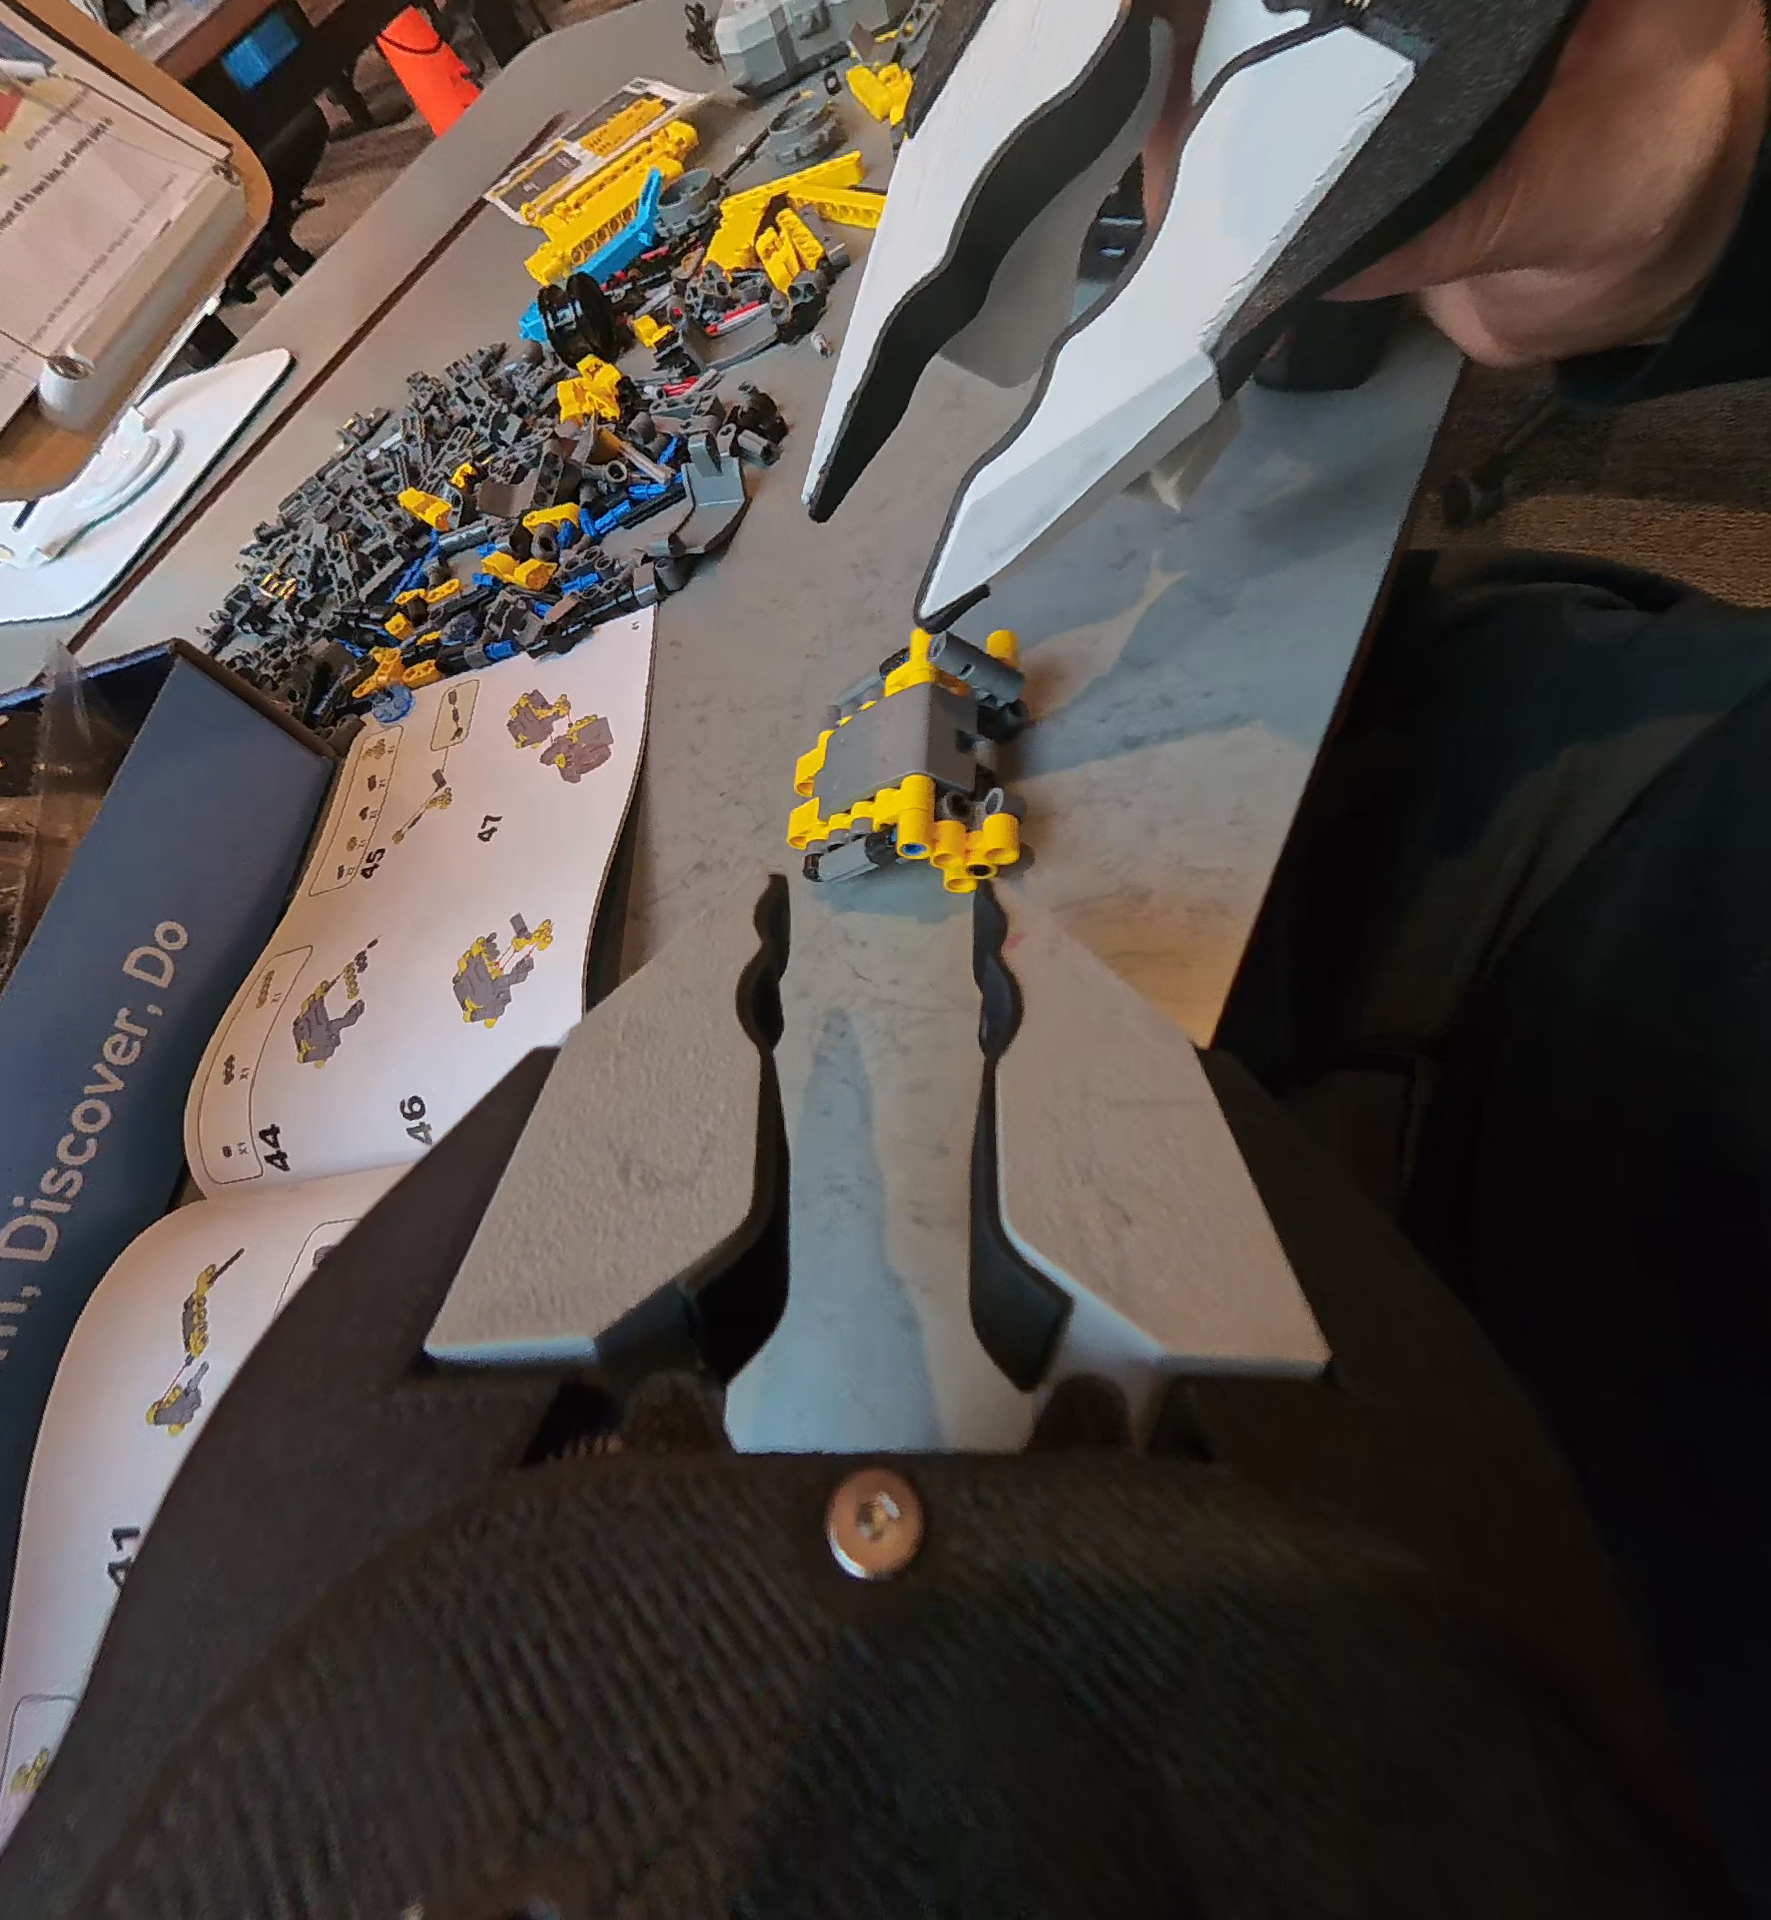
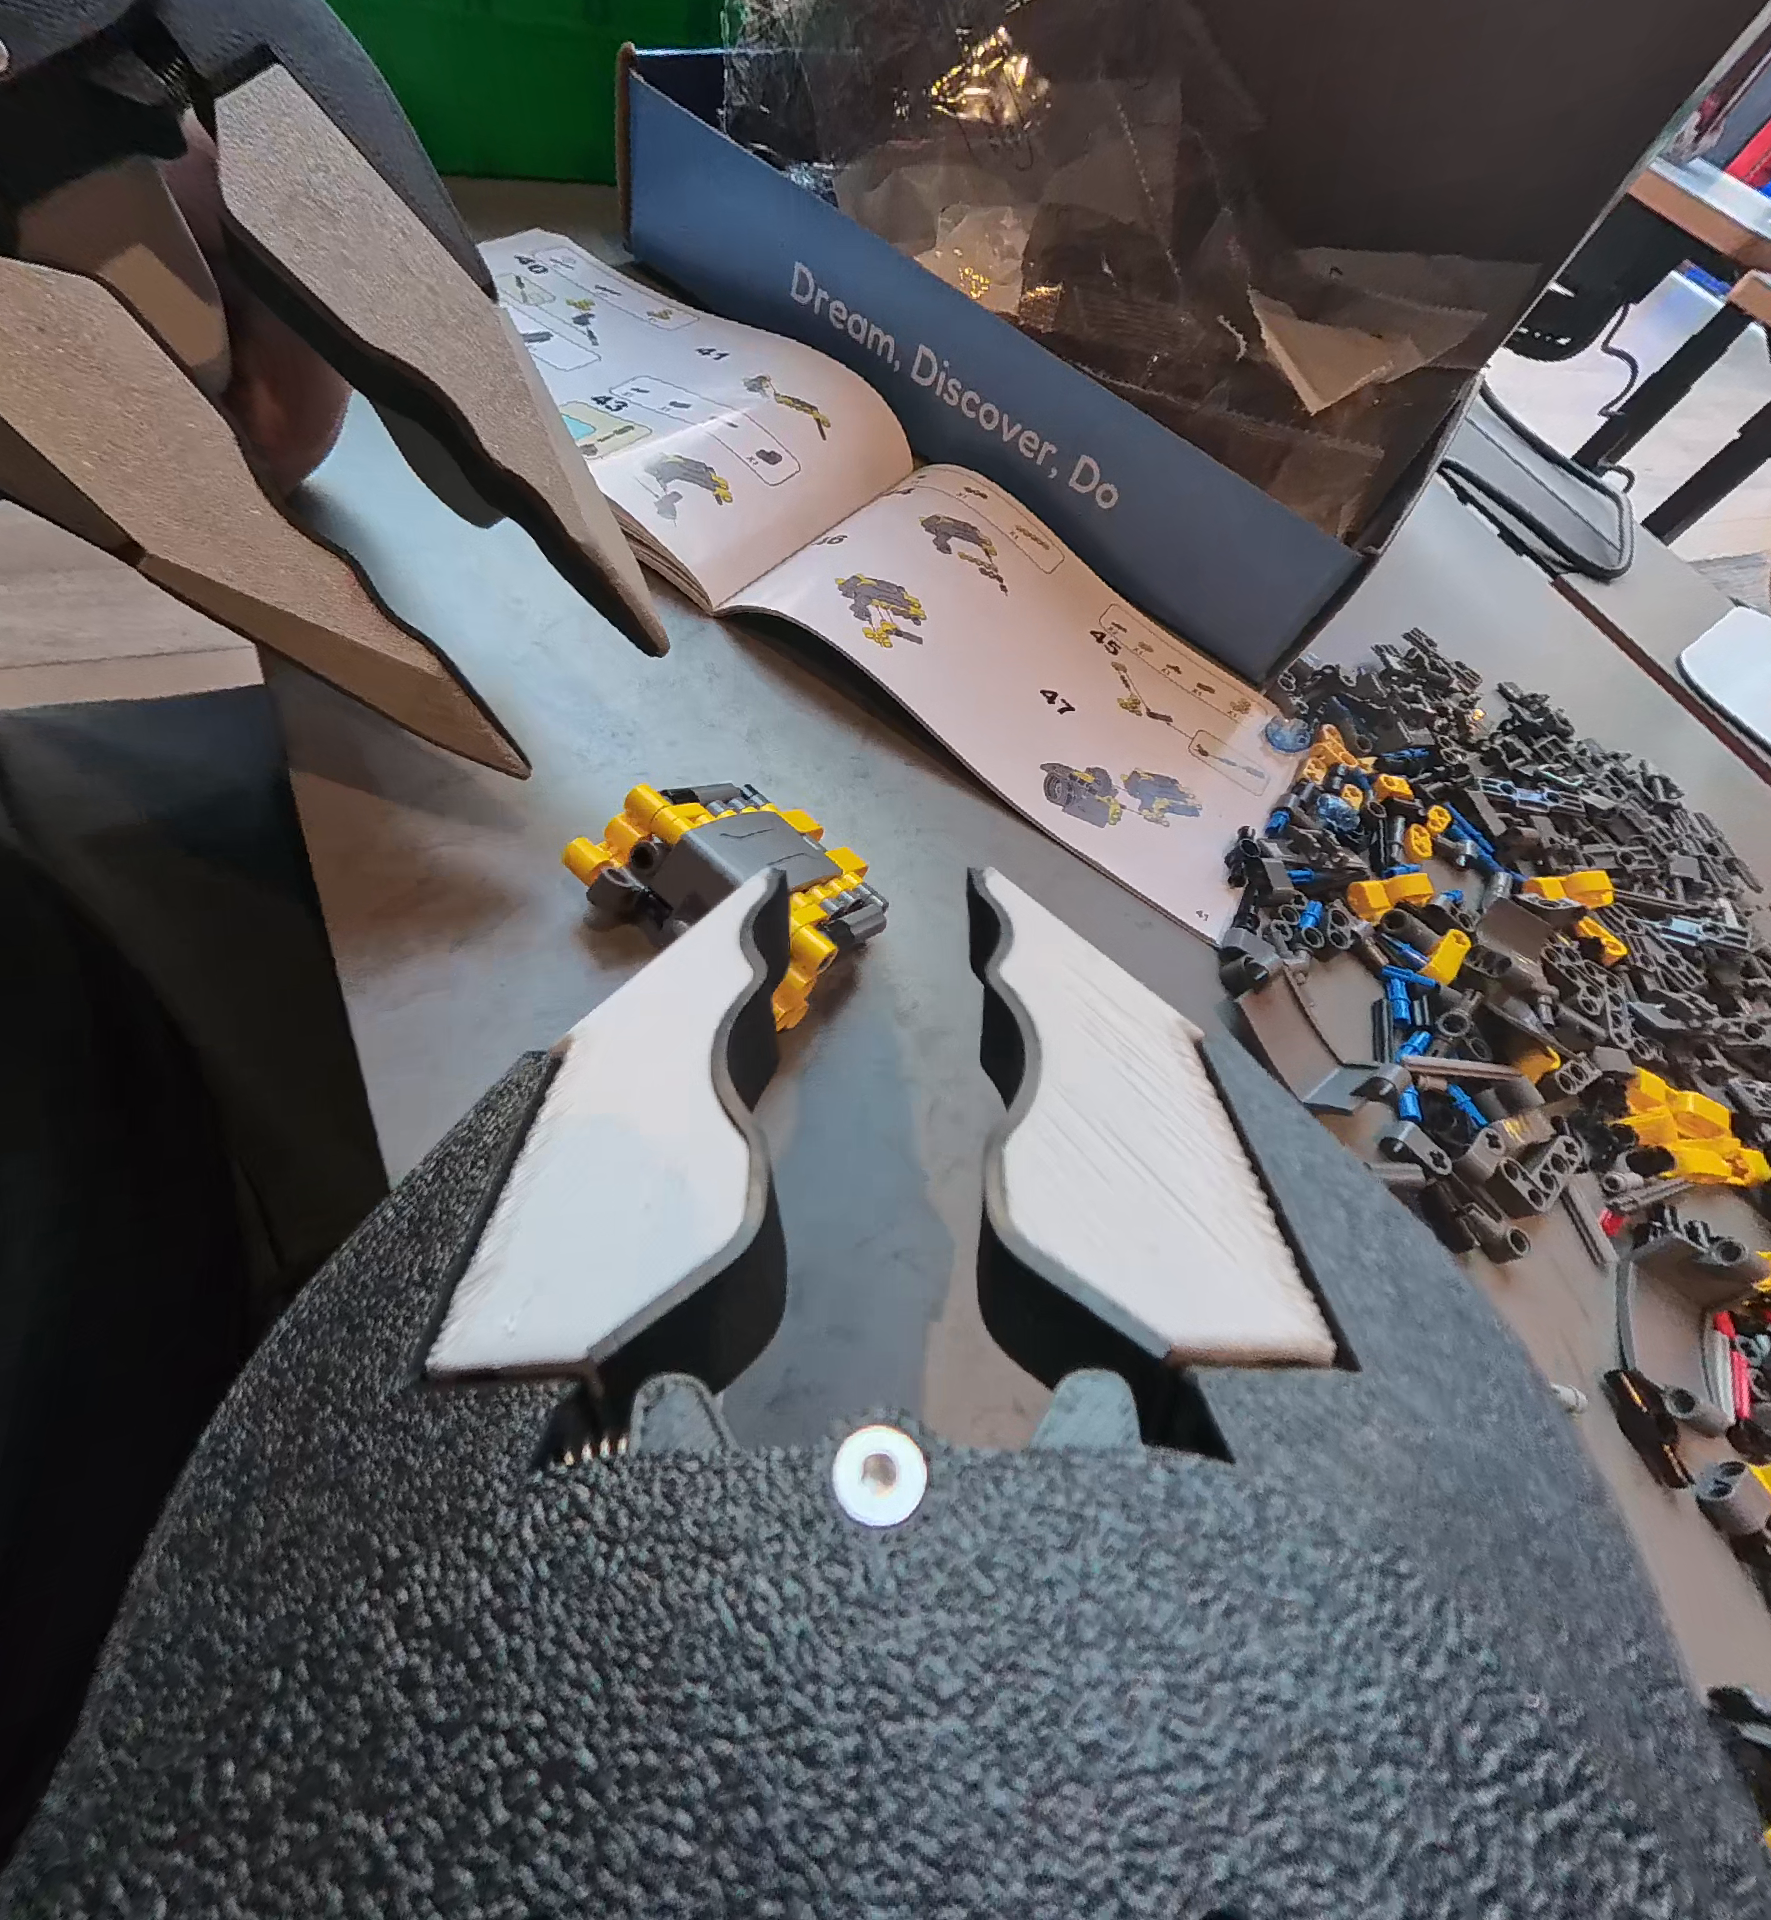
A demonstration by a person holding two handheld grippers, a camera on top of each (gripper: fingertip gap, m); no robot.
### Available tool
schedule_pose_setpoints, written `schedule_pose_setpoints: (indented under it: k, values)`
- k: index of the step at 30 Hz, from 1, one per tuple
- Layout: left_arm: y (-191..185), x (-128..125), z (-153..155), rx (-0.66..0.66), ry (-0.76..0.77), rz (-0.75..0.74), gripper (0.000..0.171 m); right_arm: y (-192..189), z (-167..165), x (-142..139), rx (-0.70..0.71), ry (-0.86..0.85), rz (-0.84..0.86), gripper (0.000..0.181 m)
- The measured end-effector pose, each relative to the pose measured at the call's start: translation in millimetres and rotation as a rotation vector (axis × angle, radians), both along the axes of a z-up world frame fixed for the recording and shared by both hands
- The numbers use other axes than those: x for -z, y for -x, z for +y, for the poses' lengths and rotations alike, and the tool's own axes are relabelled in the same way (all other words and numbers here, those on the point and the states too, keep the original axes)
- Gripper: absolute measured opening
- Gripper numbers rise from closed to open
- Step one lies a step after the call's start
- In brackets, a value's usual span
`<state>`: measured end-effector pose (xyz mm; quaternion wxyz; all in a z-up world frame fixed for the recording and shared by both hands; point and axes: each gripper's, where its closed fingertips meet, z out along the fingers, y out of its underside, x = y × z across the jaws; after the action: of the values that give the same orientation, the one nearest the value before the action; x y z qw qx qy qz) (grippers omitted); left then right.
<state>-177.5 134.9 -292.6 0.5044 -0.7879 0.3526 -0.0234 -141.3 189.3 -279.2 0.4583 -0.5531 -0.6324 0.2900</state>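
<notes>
A small yellow and grey brick assembly (image 1: 912, 769) lies on the grey table (image 1: 1151, 665), near its edge. My left gripper (image 1: 881, 899) is open and empty, with its fingertips just short of the assembly's near end. My right gripper (image 1: 879, 561) comes in from the far side, open and empty. One of its fingertips (image 1: 948, 603) is at the assembly's far end; contact is unclear. In the right wrist view the right gripper (image 2: 876, 881) is open. Its left finger (image 2: 673, 1039) covers part of the assembly (image 2: 725, 857). The left gripper (image 2: 585, 707) hovers above and to the left.
An open instruction booklet (image 1: 424, 883) (image 2: 964, 623) lies beside a dark blue box (image 1: 112, 987) (image 2: 964, 395) holding plastic bags. A wide pile of loose grey, yellow and blue parts (image 1: 465, 540) (image 2: 1535, 987) covers the table beyond. A hand (image 1: 1587, 208) holds the right gripper. Across from one pair of fingers to the other is roughly 7 centimeters.
</notes>
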Motion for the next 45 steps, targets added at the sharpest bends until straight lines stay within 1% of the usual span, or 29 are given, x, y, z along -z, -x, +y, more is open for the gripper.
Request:
schedule_pose_setpoints:
  k: [17,45]
  values:
    - [-1.5,4.0,-0.4,0.018,0.06,-0.03,0.031,2.8,15.0,10.7,0.082,0.036,-0.067,0.035]
    - [-0.1,2.1,0.4,0.006,0.044,-0.031,0.031,3.1,16.8,12.2,0.095,0.017,-0.077,0.035]
